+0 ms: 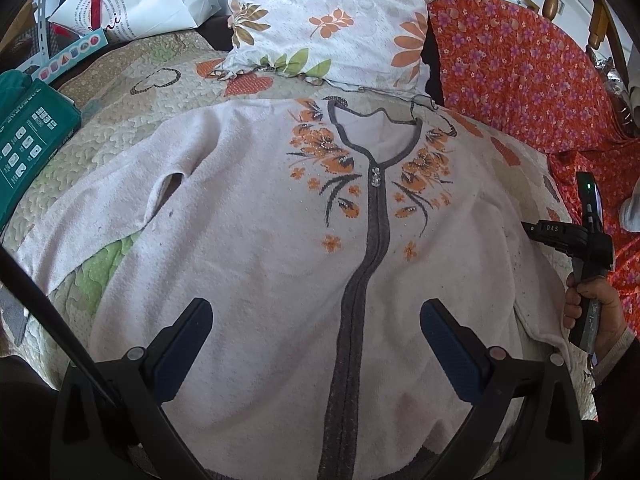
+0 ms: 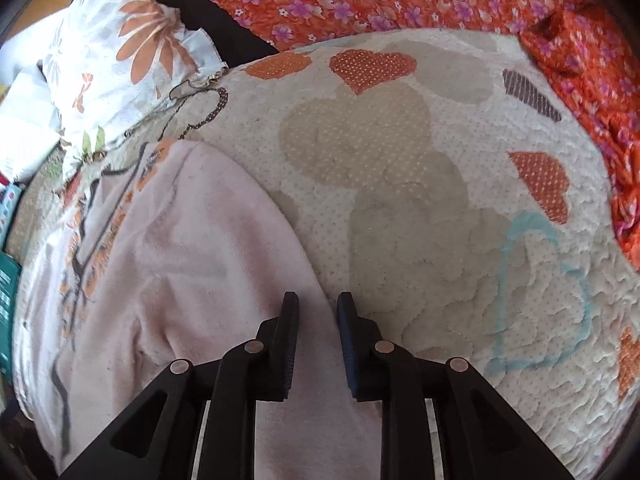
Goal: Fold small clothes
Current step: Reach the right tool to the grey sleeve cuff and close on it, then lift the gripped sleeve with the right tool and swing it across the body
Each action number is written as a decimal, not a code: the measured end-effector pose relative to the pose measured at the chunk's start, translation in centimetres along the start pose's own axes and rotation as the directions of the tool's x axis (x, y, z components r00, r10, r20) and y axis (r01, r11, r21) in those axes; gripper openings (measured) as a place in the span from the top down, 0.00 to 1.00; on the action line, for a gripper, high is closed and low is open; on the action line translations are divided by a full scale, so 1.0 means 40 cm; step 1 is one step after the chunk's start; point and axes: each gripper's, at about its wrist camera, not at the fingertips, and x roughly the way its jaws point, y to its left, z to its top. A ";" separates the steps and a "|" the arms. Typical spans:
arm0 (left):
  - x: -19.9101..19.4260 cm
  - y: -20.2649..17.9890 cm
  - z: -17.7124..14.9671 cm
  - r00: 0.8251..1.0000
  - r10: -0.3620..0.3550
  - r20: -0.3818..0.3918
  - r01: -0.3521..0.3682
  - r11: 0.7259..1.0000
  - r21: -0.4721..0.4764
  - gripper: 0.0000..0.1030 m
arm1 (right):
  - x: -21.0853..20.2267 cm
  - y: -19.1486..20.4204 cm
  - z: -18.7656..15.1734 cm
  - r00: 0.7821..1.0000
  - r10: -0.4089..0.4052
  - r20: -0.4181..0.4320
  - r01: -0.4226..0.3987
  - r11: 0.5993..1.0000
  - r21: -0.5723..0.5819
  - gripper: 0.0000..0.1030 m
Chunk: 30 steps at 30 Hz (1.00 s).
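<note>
Here the cardigan [image 1: 256, 264] lies flat beneath both tongs.

cardigan [image 1: 256, 248] on quilt [image 2: 420, 184], pillow [image 1: 332, 20] behind

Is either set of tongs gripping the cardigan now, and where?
Neither. The left tongs gape above the cardigan; the right tongs stand slightly apart over its sleeve edge.

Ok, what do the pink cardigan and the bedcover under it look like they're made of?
The pink cardigan looks like a soft, fuzzy knit, perhaps fleece or brushed acrylic: matte, napped surface, with darker grey trim down the front and small shiny beads in the orange flower pattern. The bedcover looks like quilted cotton or a similar fabric: puffy stitched wavy lines and dotted heart patches, no sheen.
</note>
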 end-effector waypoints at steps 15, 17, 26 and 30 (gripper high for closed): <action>0.010 -0.014 -0.028 0.999 -0.024 -0.027 0.025 0.999 0.024 0.00 | -0.014 0.033 -0.009 0.977 -0.191 0.093 0.200 0.974 -0.107 0.70; 0.011 -0.014 -0.028 0.999 -0.027 -0.028 0.028 0.999 0.020 0.00 | -0.010 0.023 -0.015 0.983 -0.166 0.077 0.174 0.980 -0.098 0.68; 0.034 -0.018 -0.038 0.997 -0.034 -0.065 0.035 0.999 0.019 0.00 | -0.014 0.051 -0.033 1.000 -0.020 -0.002 0.019 0.994 -0.105 0.95; 0.036 -0.015 -0.036 0.998 -0.028 -0.058 0.029 0.999 0.014 0.00 | -0.044 0.041 0.012 0.993 -0.109 0.037 0.112 0.988 -0.106 0.96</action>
